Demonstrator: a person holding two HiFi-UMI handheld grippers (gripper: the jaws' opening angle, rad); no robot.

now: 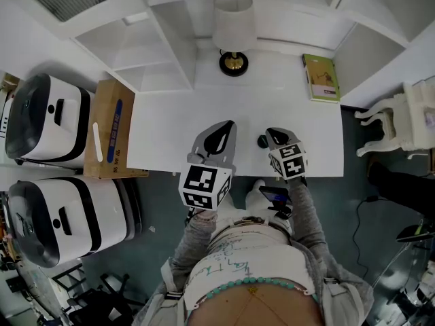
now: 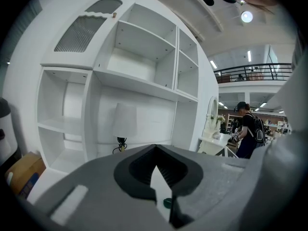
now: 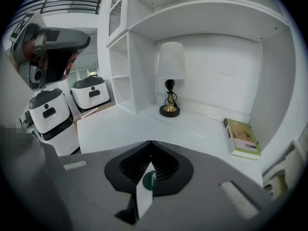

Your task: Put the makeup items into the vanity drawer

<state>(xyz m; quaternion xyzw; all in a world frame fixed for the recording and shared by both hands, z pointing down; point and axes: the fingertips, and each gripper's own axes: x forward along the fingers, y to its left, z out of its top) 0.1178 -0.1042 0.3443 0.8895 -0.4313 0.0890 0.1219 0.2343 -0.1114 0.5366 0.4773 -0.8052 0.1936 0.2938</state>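
Left gripper (image 2: 155, 147): jaws pressed together at the tips, clamping nothing. Right gripper (image 3: 150, 143): the same, tips meeting and empty. A small round dark green makeup item (image 1: 262, 141) sits on the white vanity top (image 1: 170, 134) between the two grippers, just beside the right one's jaws. Its pale lettering is too small to read. Farther back lie a green book (image 1: 321, 77), cover print unreadable, and a table lamp (image 1: 233, 36).
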